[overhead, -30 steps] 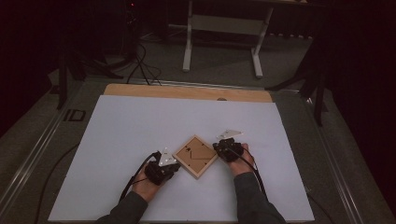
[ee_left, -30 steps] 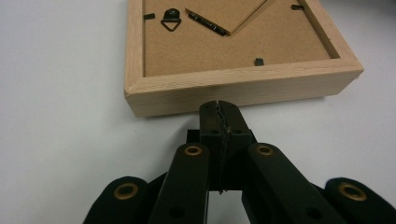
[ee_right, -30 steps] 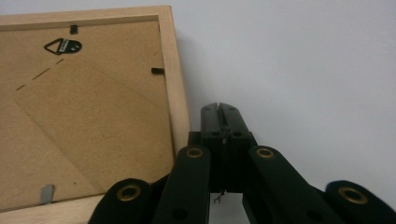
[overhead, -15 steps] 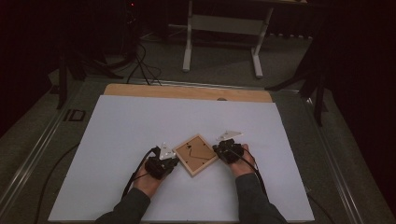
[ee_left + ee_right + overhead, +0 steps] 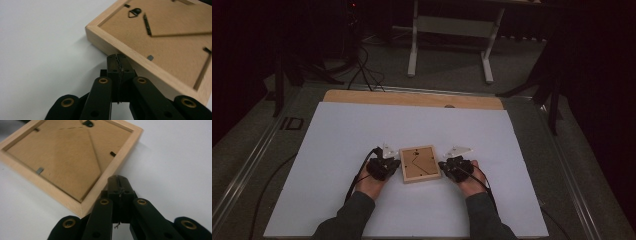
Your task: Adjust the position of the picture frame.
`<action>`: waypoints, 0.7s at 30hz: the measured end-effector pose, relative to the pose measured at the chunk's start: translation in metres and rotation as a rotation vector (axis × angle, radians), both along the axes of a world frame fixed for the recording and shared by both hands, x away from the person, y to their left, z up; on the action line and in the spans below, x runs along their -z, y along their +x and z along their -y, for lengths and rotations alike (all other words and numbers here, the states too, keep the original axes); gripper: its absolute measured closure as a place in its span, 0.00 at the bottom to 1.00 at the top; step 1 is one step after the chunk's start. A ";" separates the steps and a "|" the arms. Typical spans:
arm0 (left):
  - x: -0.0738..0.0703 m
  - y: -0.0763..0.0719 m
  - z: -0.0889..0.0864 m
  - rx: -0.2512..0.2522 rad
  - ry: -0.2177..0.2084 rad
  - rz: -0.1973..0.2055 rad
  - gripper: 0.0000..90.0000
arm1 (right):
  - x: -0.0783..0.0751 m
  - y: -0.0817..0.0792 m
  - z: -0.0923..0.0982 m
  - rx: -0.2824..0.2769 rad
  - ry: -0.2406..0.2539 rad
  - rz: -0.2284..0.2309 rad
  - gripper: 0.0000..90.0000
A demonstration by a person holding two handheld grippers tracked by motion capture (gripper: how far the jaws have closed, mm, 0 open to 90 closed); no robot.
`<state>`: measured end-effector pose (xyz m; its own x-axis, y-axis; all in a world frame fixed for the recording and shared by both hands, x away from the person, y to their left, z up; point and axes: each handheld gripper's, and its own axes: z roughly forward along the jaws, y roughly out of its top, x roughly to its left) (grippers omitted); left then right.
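A small light-wood picture frame (image 5: 419,163) lies face down on the white sheet, its brown backing and hanger clip up. It sits nearly square to the table, between my two grippers. My left gripper (image 5: 394,164) is shut, with nothing between its jaws. In the left gripper view its tip (image 5: 117,58) touches the side rail of the frame (image 5: 170,37). My right gripper (image 5: 443,166) is also shut and empty. In the right gripper view its tip (image 5: 117,180) rests against the opposite rail of the frame (image 5: 67,157).
The white sheet (image 5: 362,130) covers most of the table, with a wooden strip (image 5: 412,98) bare along its far edge. Beyond the table stand a white metal stand (image 5: 451,45) and floor cables (image 5: 362,70). Cables trail from both grippers toward the person.
The frame has turned from standing corner-on like a diamond to nearly square with the table. My left gripper has moved away from the person along the frame's side. My right gripper has hardly moved.
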<state>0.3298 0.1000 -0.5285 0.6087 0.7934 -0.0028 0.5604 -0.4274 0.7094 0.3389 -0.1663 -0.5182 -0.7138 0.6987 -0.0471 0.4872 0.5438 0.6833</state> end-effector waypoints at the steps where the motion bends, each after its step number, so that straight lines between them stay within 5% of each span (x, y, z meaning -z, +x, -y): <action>1: 0.000 0.005 0.001 -0.008 -0.003 -0.005 0.99 | 0.000 -0.005 0.001 -0.007 0.011 -0.005 1.00; 15: -0.007 0.031 0.002 0.014 -0.013 0.013 1.00 | 0.001 -0.027 -0.006 -0.076 0.012 -0.008 1.00; 21: -0.007 0.043 0.003 -0.011 -0.014 0.002 1.00 | 0.011 -0.039 -0.024 -0.146 -0.038 -0.016 1.00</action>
